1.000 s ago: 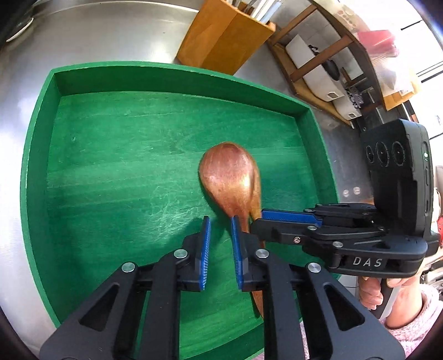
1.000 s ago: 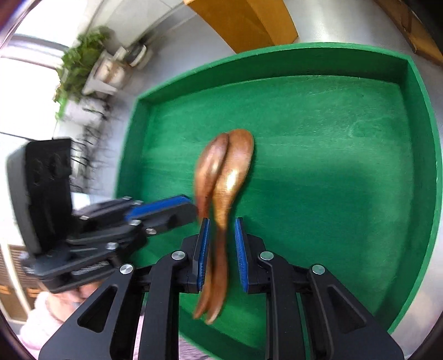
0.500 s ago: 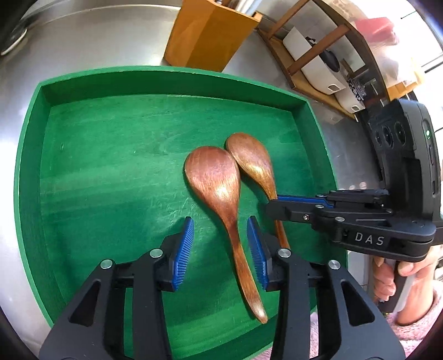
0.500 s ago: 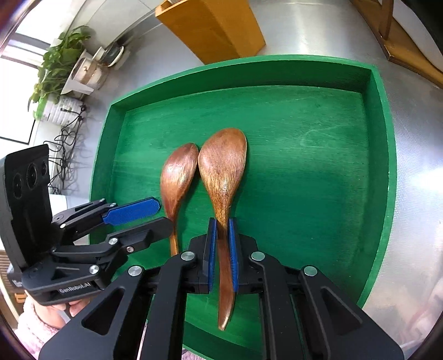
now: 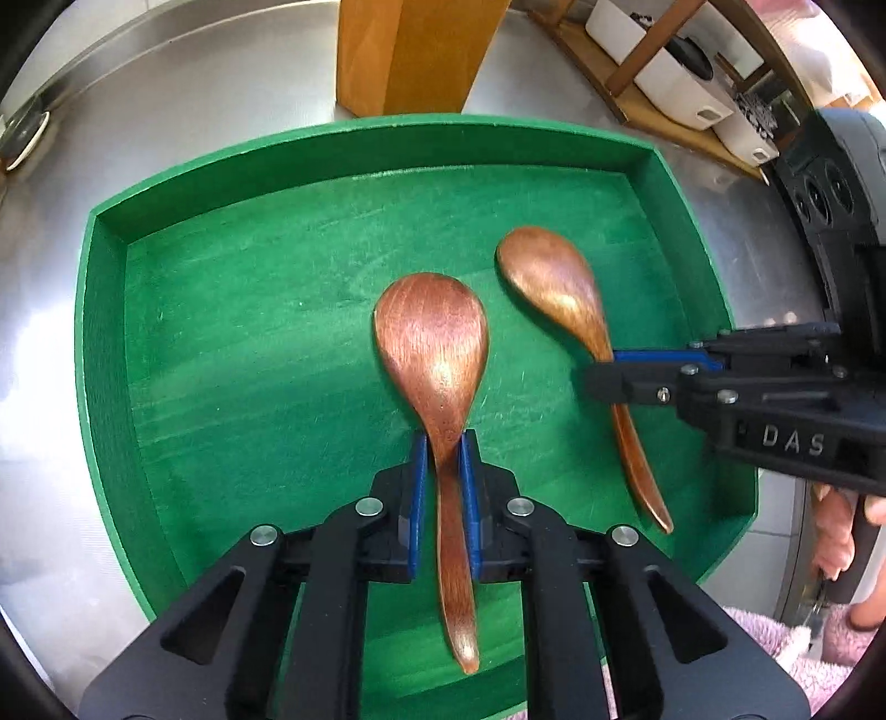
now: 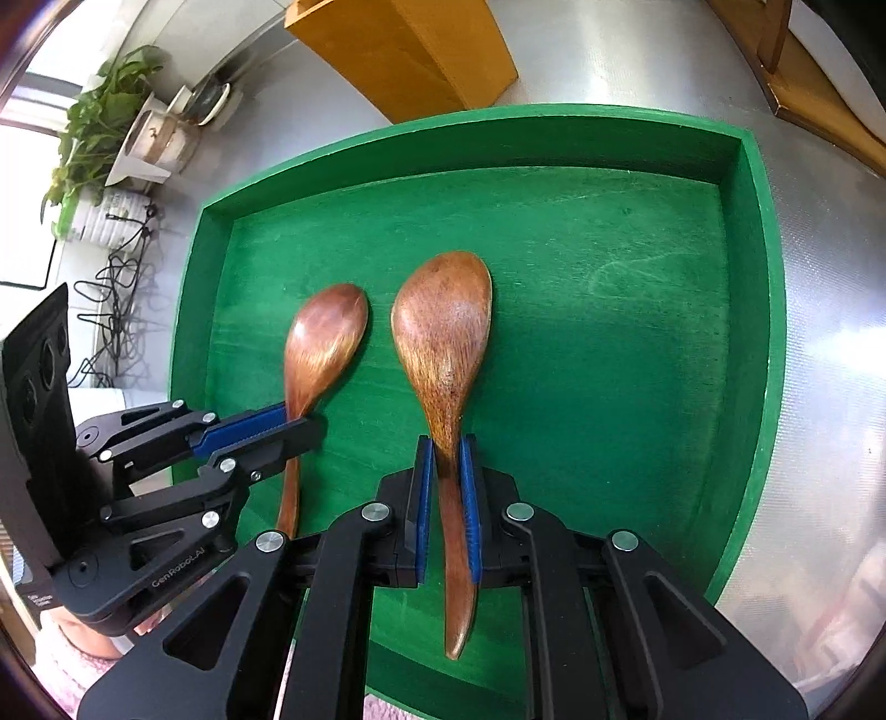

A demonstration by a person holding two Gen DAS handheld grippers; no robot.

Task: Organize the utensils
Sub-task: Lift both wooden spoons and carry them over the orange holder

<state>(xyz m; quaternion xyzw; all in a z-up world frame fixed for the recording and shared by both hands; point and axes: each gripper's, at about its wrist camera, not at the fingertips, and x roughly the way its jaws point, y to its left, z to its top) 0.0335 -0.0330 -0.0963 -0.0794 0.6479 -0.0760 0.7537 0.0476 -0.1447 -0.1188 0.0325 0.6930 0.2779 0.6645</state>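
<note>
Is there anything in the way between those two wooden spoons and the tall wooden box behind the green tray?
Only the green tray's far wall. It runs between the wooden box and both the left spoon and the right spoon. The tray floor ahead of the spoon bowls is bare. Lifting them over the wall should probably be enough.

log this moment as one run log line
left gripper: shut on left spoon | right gripper: shut on right spoon | both spoons over tray
</note>
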